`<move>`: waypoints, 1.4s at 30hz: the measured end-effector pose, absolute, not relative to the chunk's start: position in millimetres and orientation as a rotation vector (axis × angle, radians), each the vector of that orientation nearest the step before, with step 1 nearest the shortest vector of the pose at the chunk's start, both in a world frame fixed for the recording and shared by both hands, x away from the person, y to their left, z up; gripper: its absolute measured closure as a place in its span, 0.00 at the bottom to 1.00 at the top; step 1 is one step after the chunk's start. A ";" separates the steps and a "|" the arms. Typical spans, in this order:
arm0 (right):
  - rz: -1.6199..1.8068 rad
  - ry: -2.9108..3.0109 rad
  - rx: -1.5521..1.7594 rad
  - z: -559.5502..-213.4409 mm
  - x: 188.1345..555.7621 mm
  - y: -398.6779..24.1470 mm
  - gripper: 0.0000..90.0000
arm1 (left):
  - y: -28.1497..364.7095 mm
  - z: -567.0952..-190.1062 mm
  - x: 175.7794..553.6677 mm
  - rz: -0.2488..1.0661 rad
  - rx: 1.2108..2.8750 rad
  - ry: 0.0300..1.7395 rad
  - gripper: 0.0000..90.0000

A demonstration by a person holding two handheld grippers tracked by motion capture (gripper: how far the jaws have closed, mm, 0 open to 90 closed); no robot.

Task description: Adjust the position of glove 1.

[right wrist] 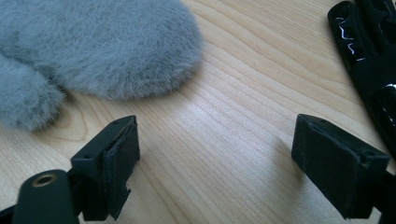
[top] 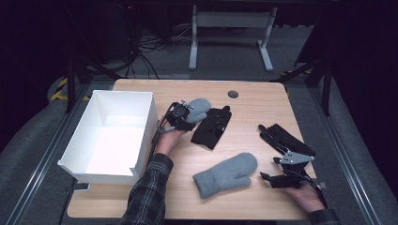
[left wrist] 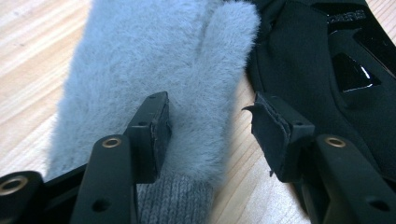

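Note:
A fluffy grey mitten (top: 200, 108) (left wrist: 140, 60) lies at mid-table beside a black glove (top: 212, 126) (left wrist: 317, 70). My left gripper (top: 188, 114) (left wrist: 210, 135) is open at the mitten's knitted cuff end: one jaw rests on the fur, the other stands over the wood by the black glove's edge. A second grey mitten (top: 225, 174) (right wrist: 93, 46) lies near the front edge. Just right of it my right gripper (top: 267, 177) (right wrist: 215, 158) is open, with bare wood between its jaws. Another black glove (top: 284, 138) (right wrist: 369, 46) lies beyond it on the right.
An empty white box (top: 145, 126) stands on the table's left side, close to the left hand. A round grommet (top: 233, 94) sits in the wooden tabletop (top: 263, 108) near the far edge. Cables and a desk frame (top: 230, 28) stand on the floor behind.

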State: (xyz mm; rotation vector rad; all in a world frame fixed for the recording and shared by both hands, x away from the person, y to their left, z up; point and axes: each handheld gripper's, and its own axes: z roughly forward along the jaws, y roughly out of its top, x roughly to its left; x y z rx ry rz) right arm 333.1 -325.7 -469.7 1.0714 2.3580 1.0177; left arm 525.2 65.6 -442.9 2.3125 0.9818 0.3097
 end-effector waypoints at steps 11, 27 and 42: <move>1.017 2.354 1.077 -469.7 332.3 -326.2 0.18 | 65.6 -448.2 526.0 0.370 2.319 1.029 0.84; 1.014 2.352 1.081 -469.6 332.0 -326.4 0.18 | 77.5 -425.3 521.1 0.307 2.185 1.096 0.94; 1.013 2.351 1.081 -469.6 332.0 -326.3 0.18 | 85.8 -390.8 506.3 0.160 2.055 1.058 0.97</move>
